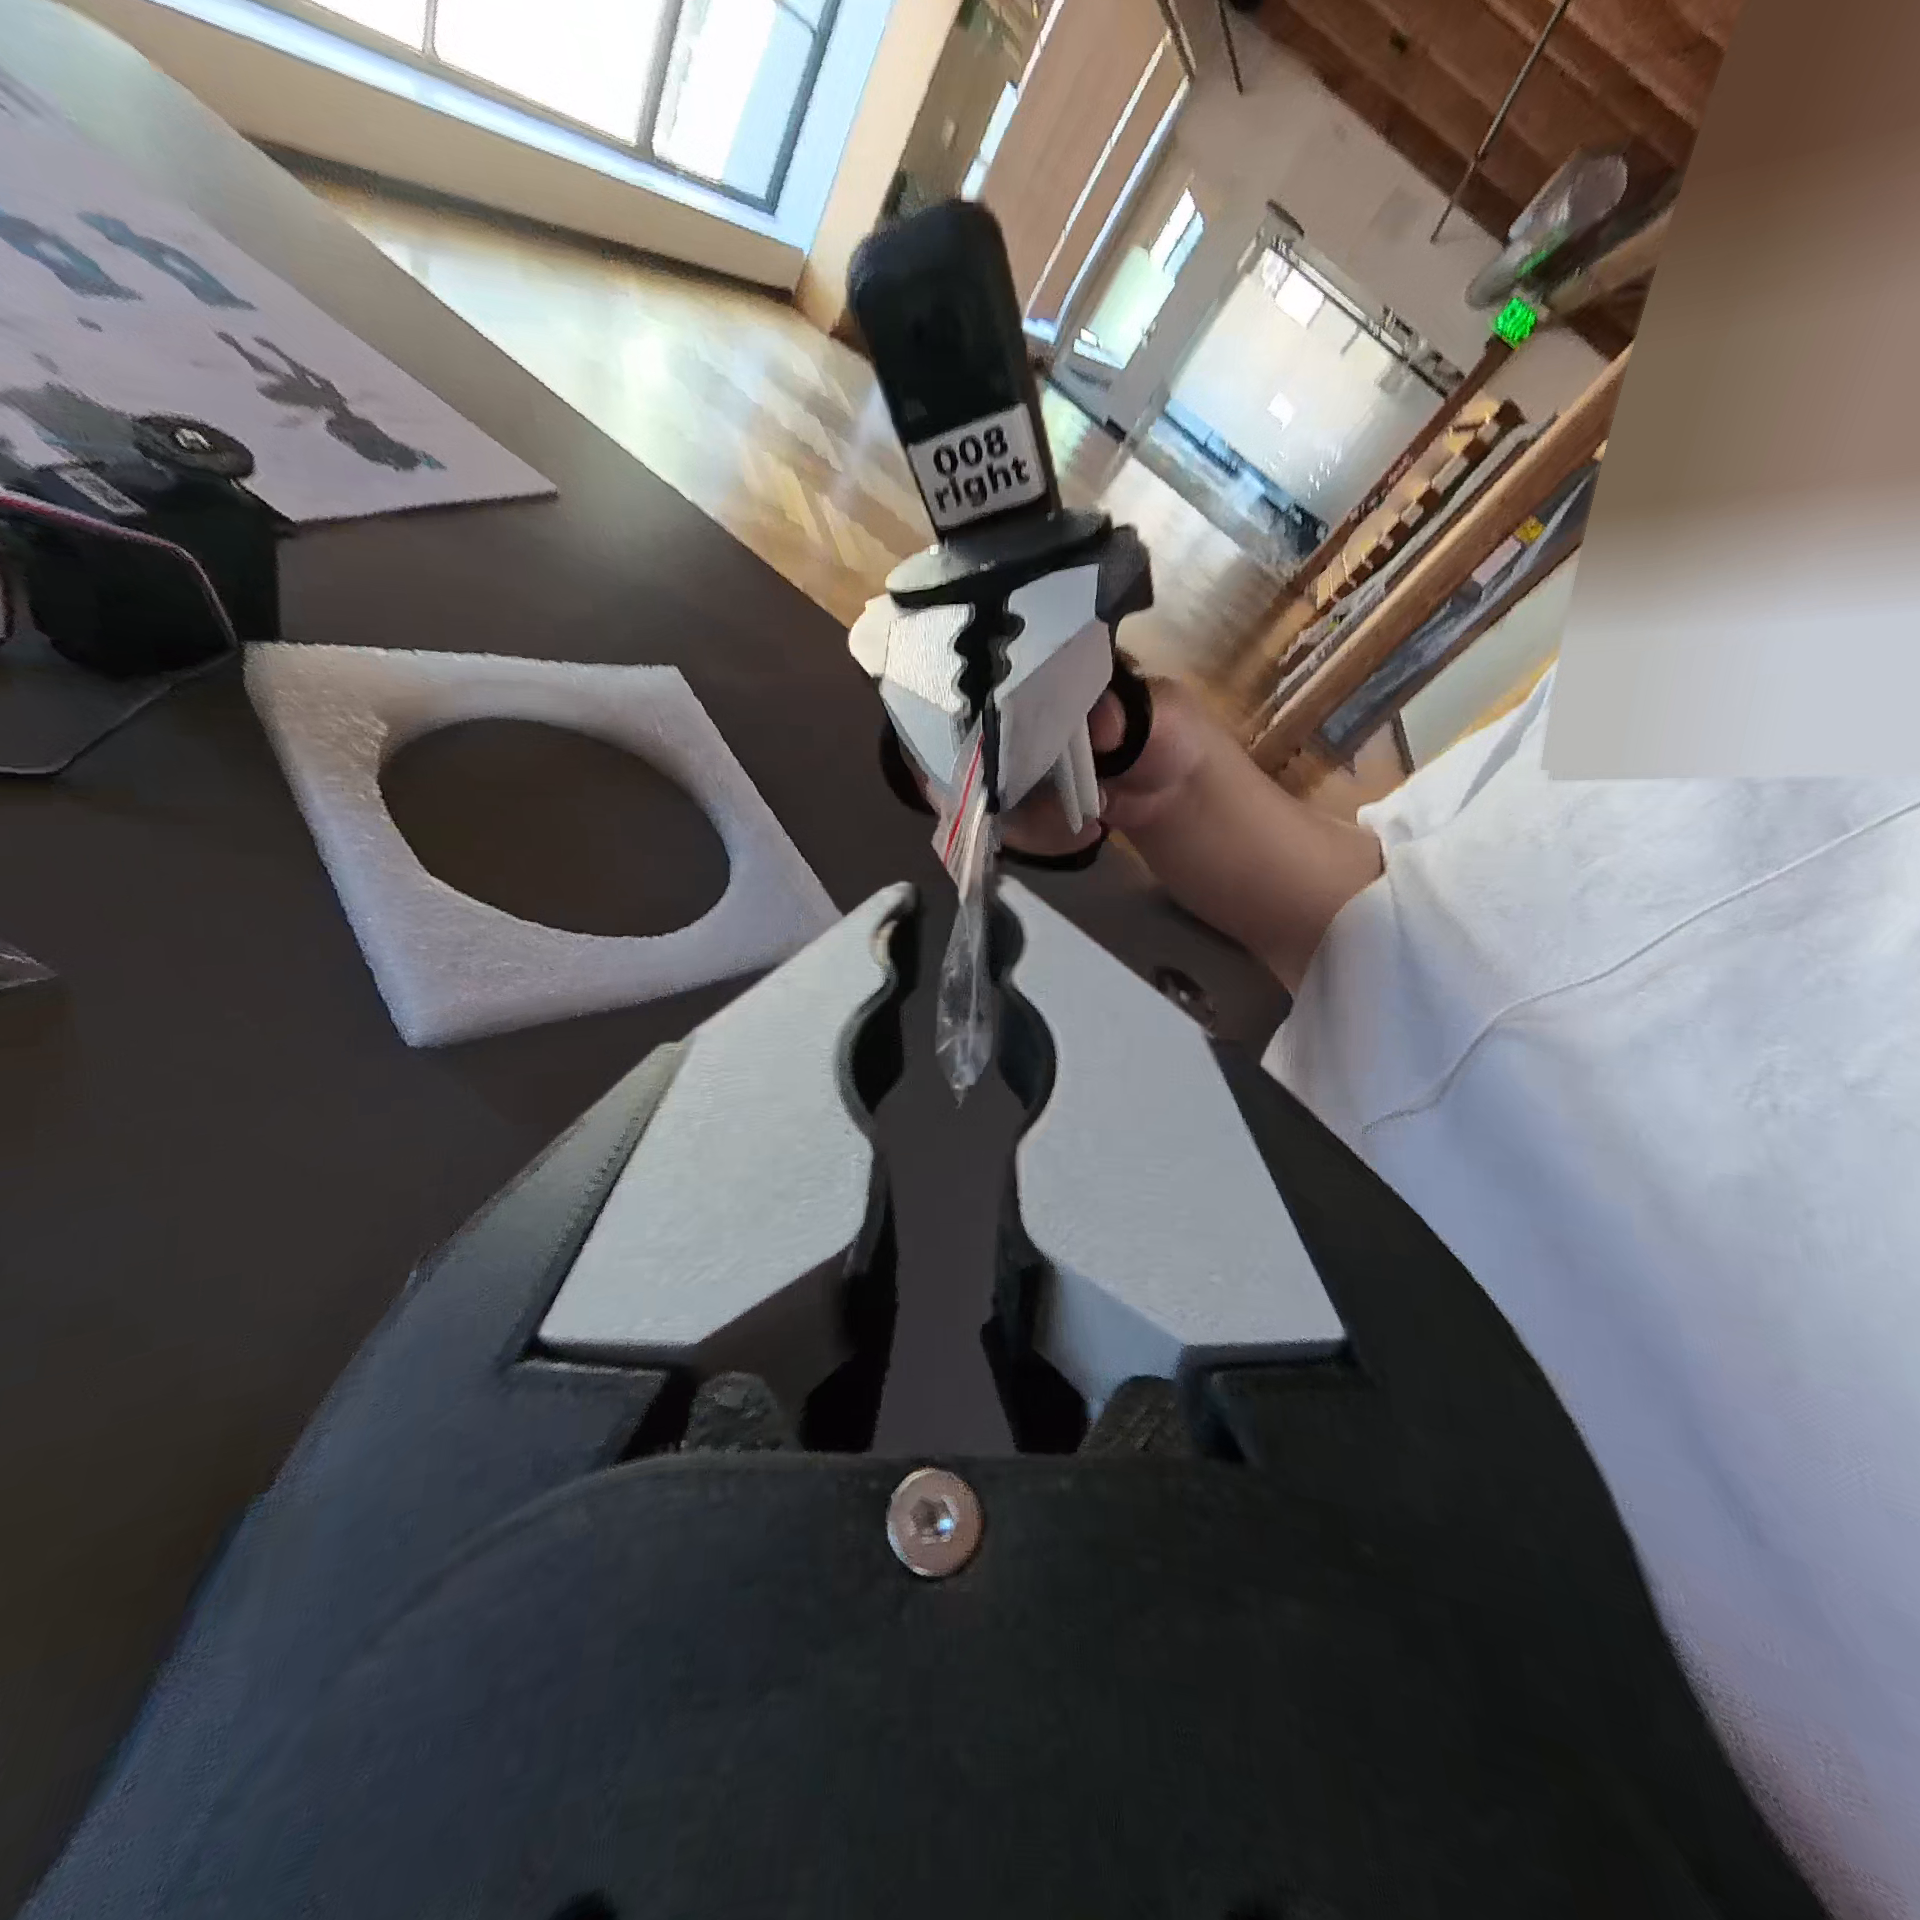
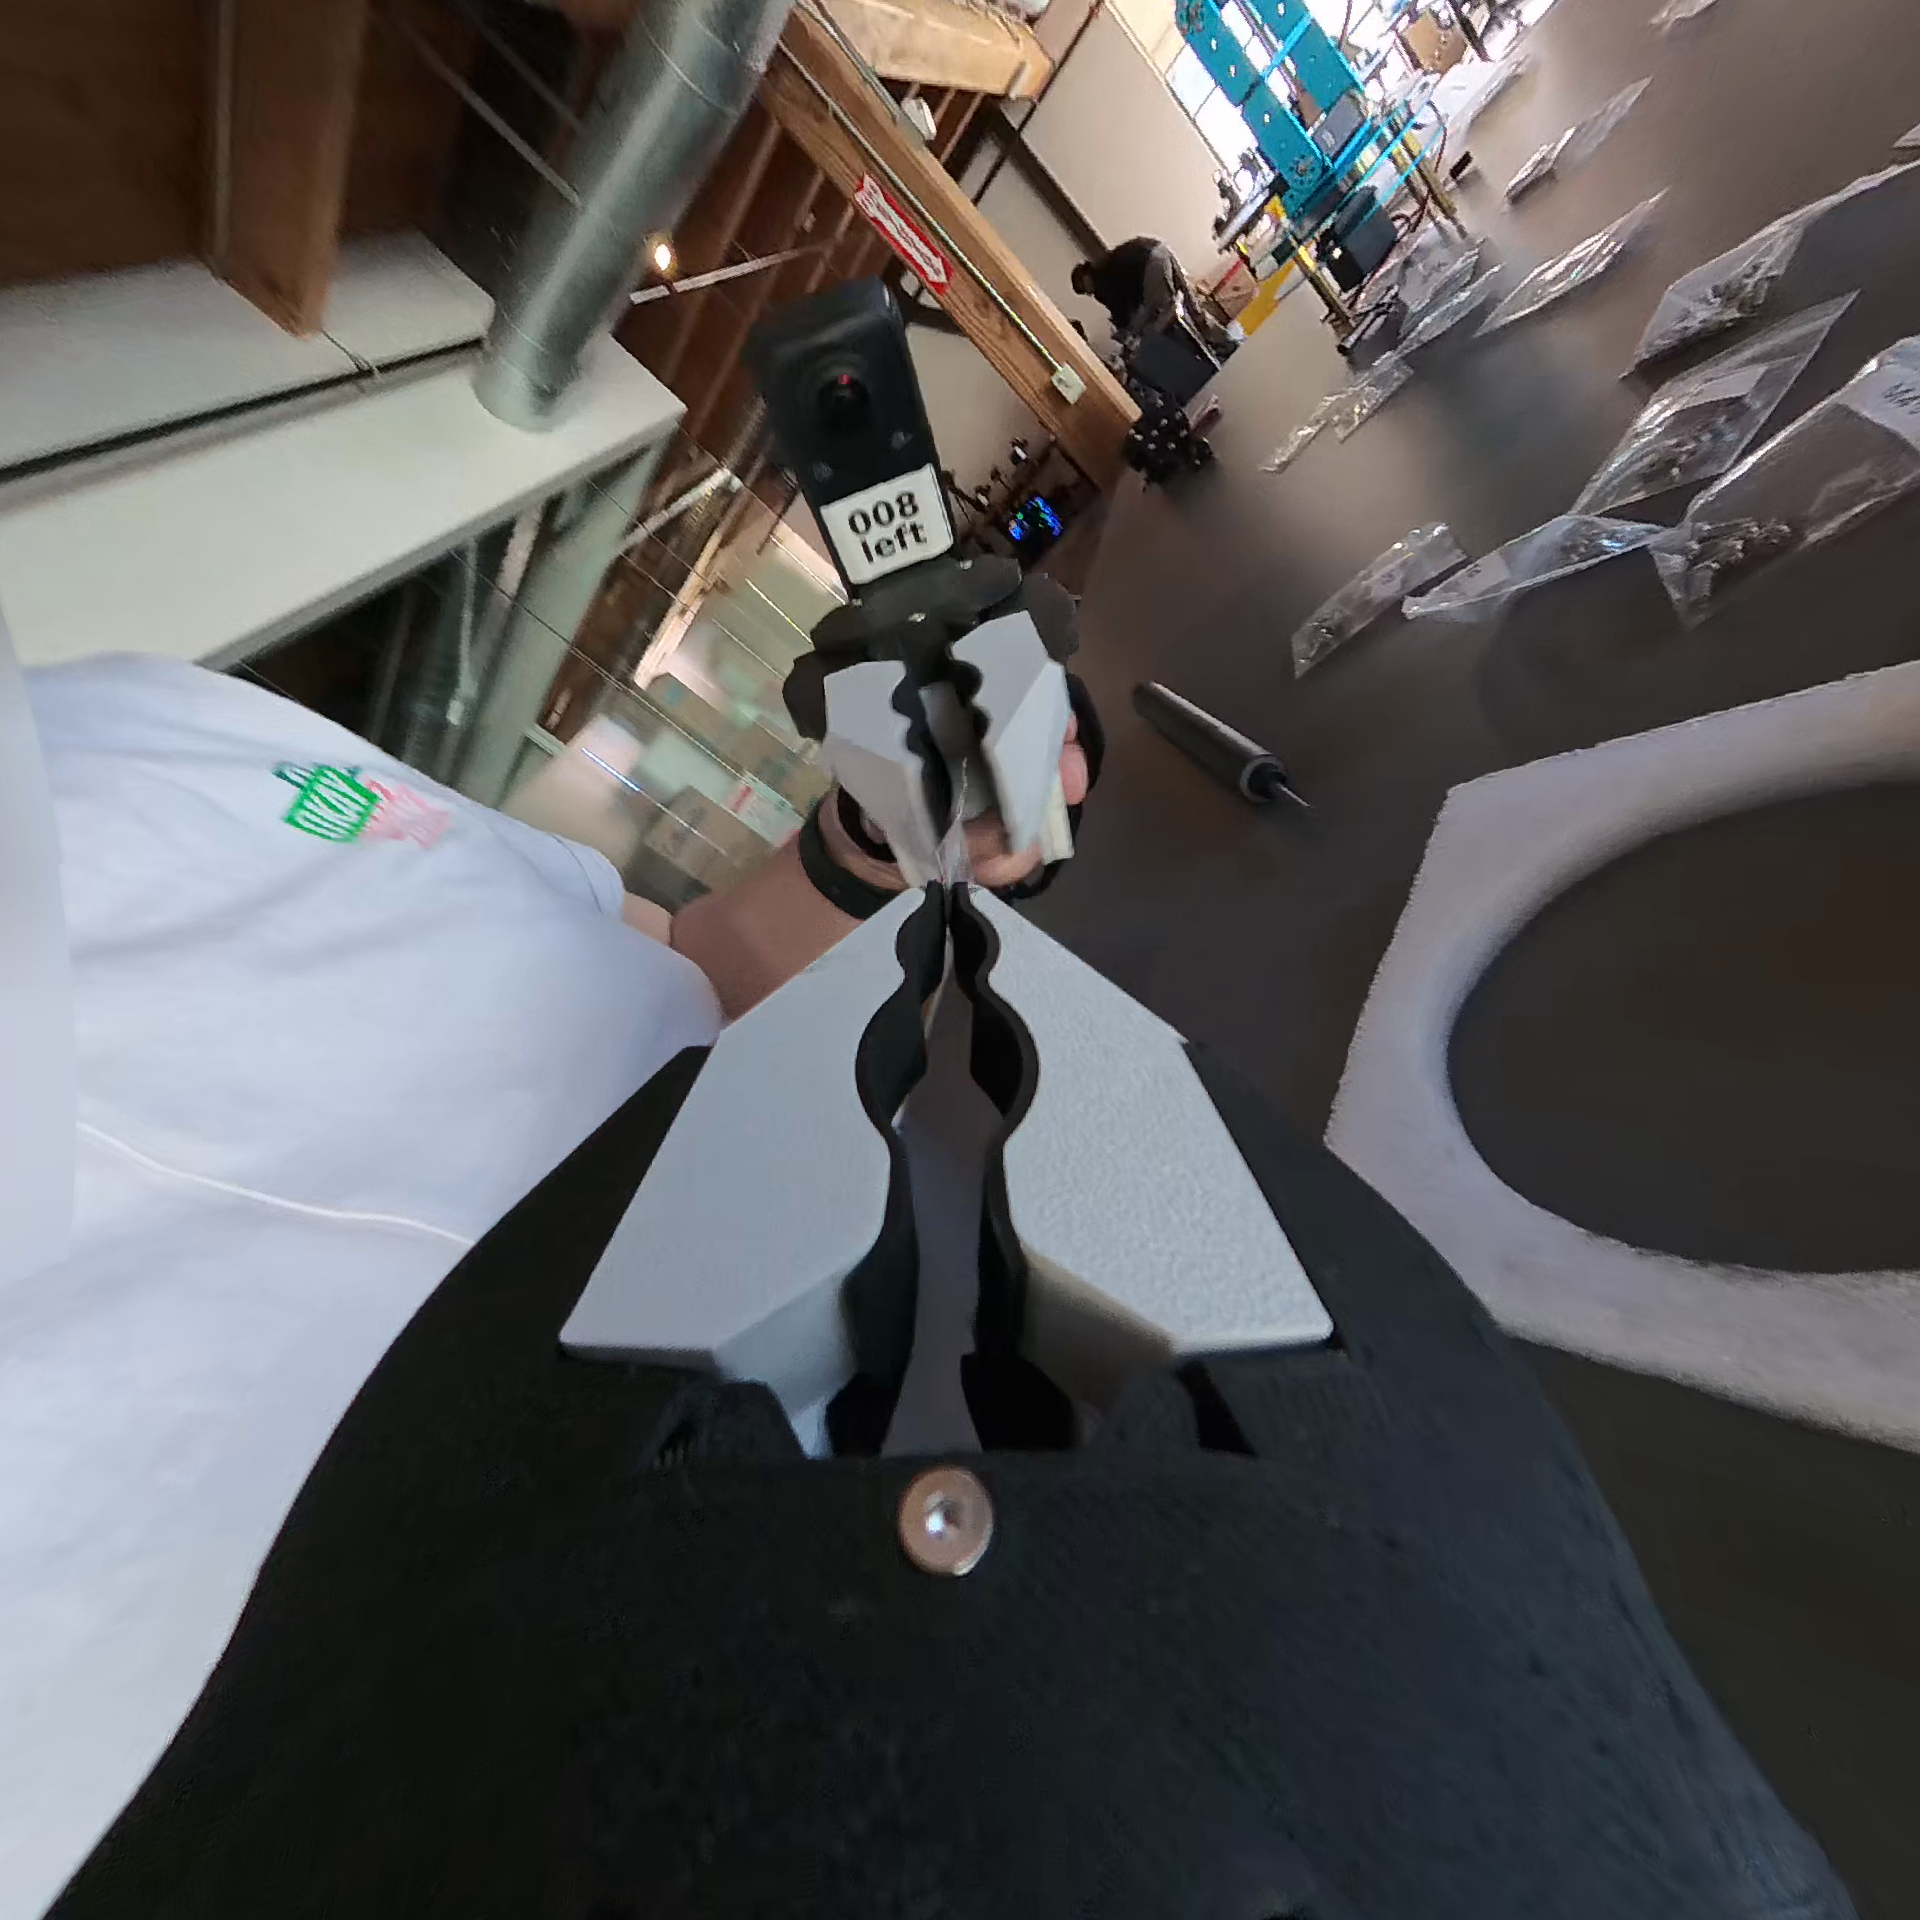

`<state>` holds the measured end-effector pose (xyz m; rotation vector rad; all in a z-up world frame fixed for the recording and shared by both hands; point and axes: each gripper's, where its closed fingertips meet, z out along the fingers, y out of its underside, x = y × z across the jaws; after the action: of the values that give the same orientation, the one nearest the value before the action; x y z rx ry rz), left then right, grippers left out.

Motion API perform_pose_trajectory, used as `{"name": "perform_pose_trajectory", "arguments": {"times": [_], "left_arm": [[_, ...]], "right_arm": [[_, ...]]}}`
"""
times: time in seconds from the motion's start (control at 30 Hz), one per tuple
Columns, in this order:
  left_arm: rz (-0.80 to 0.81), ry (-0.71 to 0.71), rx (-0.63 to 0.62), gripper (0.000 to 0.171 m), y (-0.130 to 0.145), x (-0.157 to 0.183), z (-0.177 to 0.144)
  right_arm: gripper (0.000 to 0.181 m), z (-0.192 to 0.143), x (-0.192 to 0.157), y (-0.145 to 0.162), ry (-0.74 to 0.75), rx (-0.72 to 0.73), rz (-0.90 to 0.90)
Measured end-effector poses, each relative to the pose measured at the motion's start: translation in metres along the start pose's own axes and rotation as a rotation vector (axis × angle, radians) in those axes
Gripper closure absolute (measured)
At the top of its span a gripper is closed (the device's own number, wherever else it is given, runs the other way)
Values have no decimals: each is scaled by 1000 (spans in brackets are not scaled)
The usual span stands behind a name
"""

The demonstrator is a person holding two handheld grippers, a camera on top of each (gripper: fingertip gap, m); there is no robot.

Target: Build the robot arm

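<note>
In the left wrist view, my right gripper [image 1: 982, 800] hangs over the dark table [image 1: 208, 1091], shut on the top of a small clear plastic bag [image 1: 966, 997] with a red stripe. The bag hangs down between the tips of my left gripper [image 1: 961, 914], which is open around it; I cannot tell if a finger touches it. In the right wrist view, my right gripper [image 2: 948, 904] is closed tip to tip on the thin bag. The left gripper [image 2: 951, 821] faces it just beyond, with its jaws apart.
A white foam square with a round hole [image 1: 343, 748] lies on the table, also in the right wrist view [image 2: 1455, 1039]. A black cylinder tool [image 2: 1210, 743] and several clear bags of parts [image 2: 1714, 447] lie farther off. A printed white board [image 1: 208, 343] and a black device [image 1: 135, 582] sit at the left. Both grippers' tips are close together, under 4 cm apart.
</note>
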<state>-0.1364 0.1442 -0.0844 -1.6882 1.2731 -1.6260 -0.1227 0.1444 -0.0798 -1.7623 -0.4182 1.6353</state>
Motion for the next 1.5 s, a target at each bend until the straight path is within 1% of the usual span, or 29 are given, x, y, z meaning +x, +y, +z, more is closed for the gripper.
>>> {"name": "perform_pose_trajectory", "arguments": {"times": [0.03, 0.17, 0.27, 0.33, 0.37, 0.43, 0.53, 0.6, 0.67, 0.77, 0.9, 1.03, 1.17, 1.37, 1.5], "left_arm": [[-2, 5, -16, 171, 3, 0, 1], [-6, 24, -57, 171, 10, 1, 6], [9, 49, -104, 171, 16, 4, 9], [46, 42, -138, 171, 20, 4, 11], [63, 43, -156, 171, 21, 4, 12], [86, 45, -184, 171, 24, 3, 14], [104, 63, -213, 171, 28, 5, 19], [123, 68, -232, 171, 32, 6, 22], [149, 69, -248, 171, 34, 6, 24], [176, 78, -261, 171, 36, 6, 28], [206, 96, -274, 171, 38, 7, 30], [229, 91, -264, 171, 37, 4, 31], [234, 86, -262, 171, 37, 1, 31], [256, 75, -253, 171, 35, 0, 31], [249, 75, -249, 171, 36, 0, 30]], "right_arm": [[181, 0, 1, 1, 9, -8, -7], [181, -3, 3, 8, 20, -42, -14], [181, -7, -1, 17, 5, -94, -28], [171, -9, -4, 19, -6, -129, -42], [166, -11, -4, 19, -4, -141, -47], [167, -14, -1, 12, 10, -134, -59], [167, -19, -2, 0, -29, -105, -32], [168, -21, 5, -7, 0, -93, -19], [168, -20, 15, -7, 40, -121, -15], [175, -16, 19, 6, 38, -227, 9], [174, -8, 13, 15, -37, -292, 65], [175, -5, 13, 28, -50, -365, 87], [181, -3, 13, 33, -43, -382, 81], [181, -7, 17, 22, -28, -321, 94], [180, -9, 20, 24, -8, -340, 82]]}}
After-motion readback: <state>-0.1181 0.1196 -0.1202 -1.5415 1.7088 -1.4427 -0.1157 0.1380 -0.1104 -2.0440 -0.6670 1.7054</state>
